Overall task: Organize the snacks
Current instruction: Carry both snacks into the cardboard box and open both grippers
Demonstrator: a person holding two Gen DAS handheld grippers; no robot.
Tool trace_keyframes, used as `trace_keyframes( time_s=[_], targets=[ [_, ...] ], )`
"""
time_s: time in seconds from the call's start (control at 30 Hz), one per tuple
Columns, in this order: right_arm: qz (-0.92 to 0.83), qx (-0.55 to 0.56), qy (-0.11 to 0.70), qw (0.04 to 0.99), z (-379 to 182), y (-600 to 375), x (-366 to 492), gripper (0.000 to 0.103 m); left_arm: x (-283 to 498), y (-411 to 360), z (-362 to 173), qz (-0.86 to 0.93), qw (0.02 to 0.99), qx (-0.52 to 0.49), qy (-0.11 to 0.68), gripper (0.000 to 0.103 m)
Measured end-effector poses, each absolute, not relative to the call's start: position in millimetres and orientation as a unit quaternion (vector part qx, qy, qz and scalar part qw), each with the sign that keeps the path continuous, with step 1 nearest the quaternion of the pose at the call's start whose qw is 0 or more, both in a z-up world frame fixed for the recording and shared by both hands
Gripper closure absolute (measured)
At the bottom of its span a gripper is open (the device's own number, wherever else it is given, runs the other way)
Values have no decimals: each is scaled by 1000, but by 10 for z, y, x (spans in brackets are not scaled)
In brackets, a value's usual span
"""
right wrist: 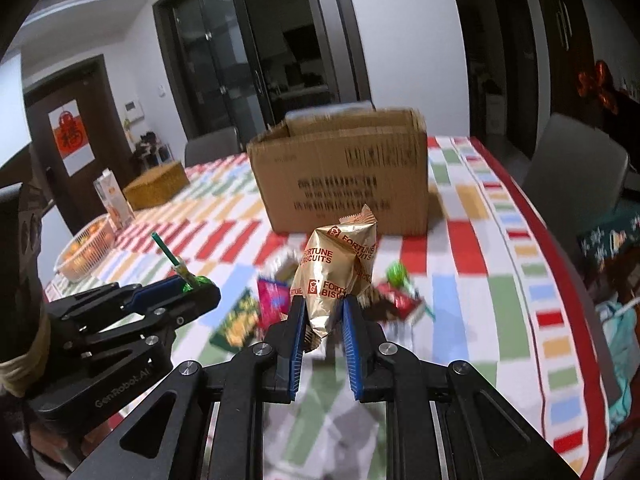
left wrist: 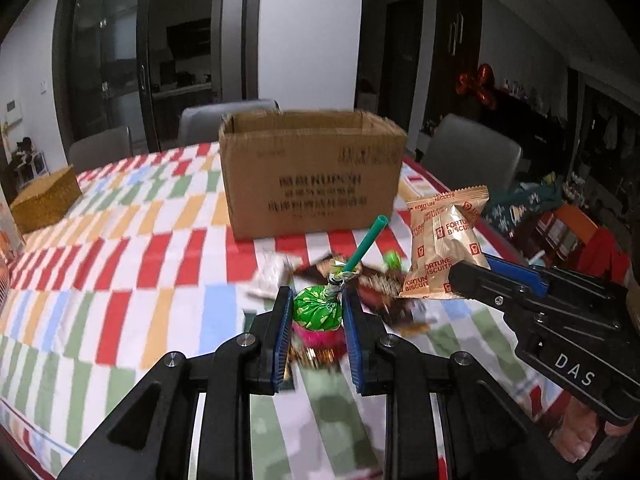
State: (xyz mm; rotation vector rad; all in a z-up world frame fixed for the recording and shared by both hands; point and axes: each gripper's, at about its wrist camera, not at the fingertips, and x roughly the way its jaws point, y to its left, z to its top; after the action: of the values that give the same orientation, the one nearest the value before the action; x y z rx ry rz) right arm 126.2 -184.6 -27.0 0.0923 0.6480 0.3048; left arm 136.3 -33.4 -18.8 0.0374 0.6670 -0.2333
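While both grippers hold snacks above the desk (left wrist: 120, 240), left (left wrist: 316, 312) fingers closed on lollipop (left wrist: 318, 306), right (right wrist: 324, 312) on biscuits (right wrist: 340, 272), next comes carrying them over the box (left wrist: 312, 176).

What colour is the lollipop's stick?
Green; the lollipop's stick shows best in the left wrist view.

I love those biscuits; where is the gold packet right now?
The Fortune Biscuits packet is pinched in the right tongs, held above the table before the cardboard box.
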Motion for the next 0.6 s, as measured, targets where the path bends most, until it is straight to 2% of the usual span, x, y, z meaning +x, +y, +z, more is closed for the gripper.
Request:
trace_keyframes(
  time_s=[0.6],
  targets=[
    [145, 36, 229, 962, 330, -1802, 2172, 83, 2593, -312, 485, -130, 950, 2, 282, 78]
  ],
)
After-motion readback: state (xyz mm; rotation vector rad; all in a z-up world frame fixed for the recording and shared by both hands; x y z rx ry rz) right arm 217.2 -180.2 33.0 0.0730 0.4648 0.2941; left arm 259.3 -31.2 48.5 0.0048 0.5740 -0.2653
